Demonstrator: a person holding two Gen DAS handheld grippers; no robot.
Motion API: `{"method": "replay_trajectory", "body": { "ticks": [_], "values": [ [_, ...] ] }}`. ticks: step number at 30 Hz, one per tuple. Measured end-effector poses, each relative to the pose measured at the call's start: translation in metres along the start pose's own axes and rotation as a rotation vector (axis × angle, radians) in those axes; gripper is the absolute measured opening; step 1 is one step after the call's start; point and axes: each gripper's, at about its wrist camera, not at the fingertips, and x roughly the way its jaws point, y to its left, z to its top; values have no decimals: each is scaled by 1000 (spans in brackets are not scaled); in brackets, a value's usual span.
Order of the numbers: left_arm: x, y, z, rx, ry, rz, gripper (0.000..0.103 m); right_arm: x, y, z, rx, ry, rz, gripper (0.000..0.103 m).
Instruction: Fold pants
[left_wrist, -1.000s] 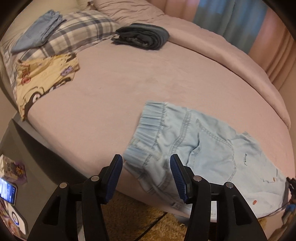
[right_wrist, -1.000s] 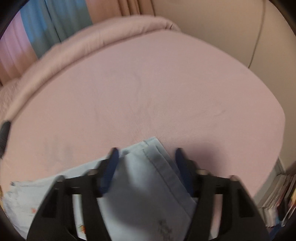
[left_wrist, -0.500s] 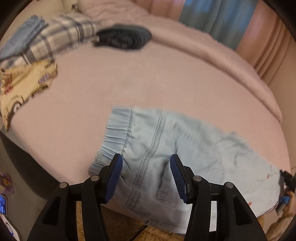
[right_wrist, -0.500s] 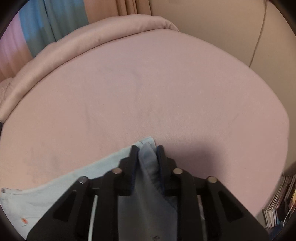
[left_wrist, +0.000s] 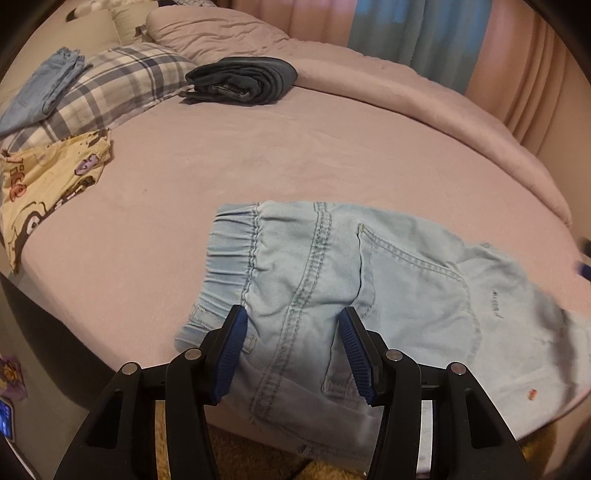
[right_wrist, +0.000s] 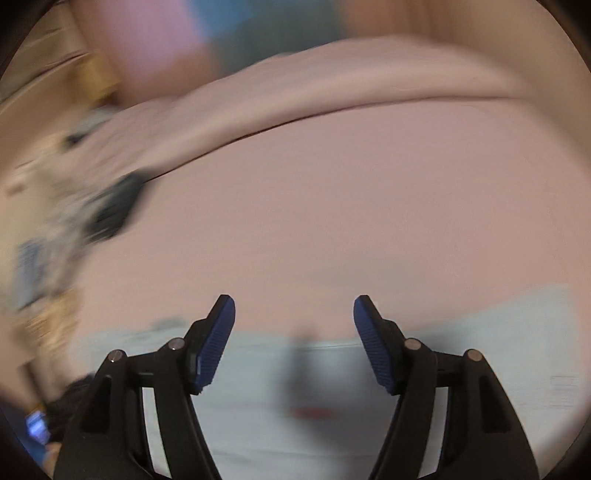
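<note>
Light blue denim pants (left_wrist: 369, 295) lie flat on the pink bed, folded lengthwise, with the elastic waistband to the left and the leg running off to the right. My left gripper (left_wrist: 293, 325) is open just above the seat of the pants near the bed's front edge, holding nothing. My right gripper (right_wrist: 293, 310) is open and empty above the pale blue leg (right_wrist: 332, 387); that view is blurred by motion.
Folded dark jeans (left_wrist: 243, 79) sit at the back of the pink bed (left_wrist: 221, 155). A plaid pillow (left_wrist: 122, 85) carrying folded blue pants (left_wrist: 44, 88) and a yellow cartoon-print garment (left_wrist: 48, 177) lie at the left. Curtains hang behind. The floor lies below the bed's front edge.
My right gripper, shut on the pants' hem half a second ago, has opened, let go and swung left. My left gripper has moved in over the pants and stayed open.
</note>
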Motion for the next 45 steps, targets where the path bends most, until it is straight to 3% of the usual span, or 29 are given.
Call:
{"method": "replay_trajectory", "body": {
  "ticks": [3, 6, 8, 9, 10, 12, 15, 19, 21, 24, 26, 29, 33, 37, 40, 42, 45],
  "values": [
    [-16, 12, 0, -32, 2, -59, 50, 59, 57, -1, -99, 106, 74, 65],
    [-29, 19, -1, -45, -7, -147, 48, 114, 89, -9, -184, 196, 35, 61],
    [-26, 20, -3, -34, 12, -201, 44, 140, 90, -14, -199, 244, -1, 40],
    [-18, 20, -4, -37, 38, -200, 40, 148, 90, -16, -224, 243, -47, 33],
    [-10, 21, -5, -39, 66, -190, 38, 144, 90, -15, -253, 208, -79, 19],
    [12, 24, -9, -61, 132, -163, 31, 135, 86, -11, -233, 173, -55, 16],
    [14, 19, -7, -10, 151, -151, 31, 125, 80, -4, -169, 143, -31, 13],
    [18, 18, -1, -21, 205, -160, 31, 148, 81, -8, -160, 166, -105, 10],
    [21, 18, 3, -33, 213, -147, 29, 152, 86, -13, -186, 112, -147, 7],
    [18, 10, 0, -8, 188, -109, 29, 148, 91, -14, -225, 92, -186, 7],
    [13, 4, 0, 13, 183, -79, 29, 139, 86, -13, -205, 91, -156, 8],
    [-15, -14, 12, 87, 149, -67, 29, 106, 69, -7, -100, 79, -84, 25],
    [-36, -26, 44, 84, 59, -127, 29, 53, 49, -15, -97, -6, -136, 42],
    [-4, -38, 76, 71, 49, -79, 29, 28, 20, -39, -111, 5, -241, 43],
    [30, -29, 78, 34, 130, -20, 29, 32, -11, -59, -107, 53, -384, 42],
    [58, -23, 70, -5, 198, 3, 29, 28, -26, -71, -112, 12, -351, 42],
    [62, -27, 63, 5, 148, 19, 29, 27, -28, -79, -147, -24, -361, 42]
  ]
}}
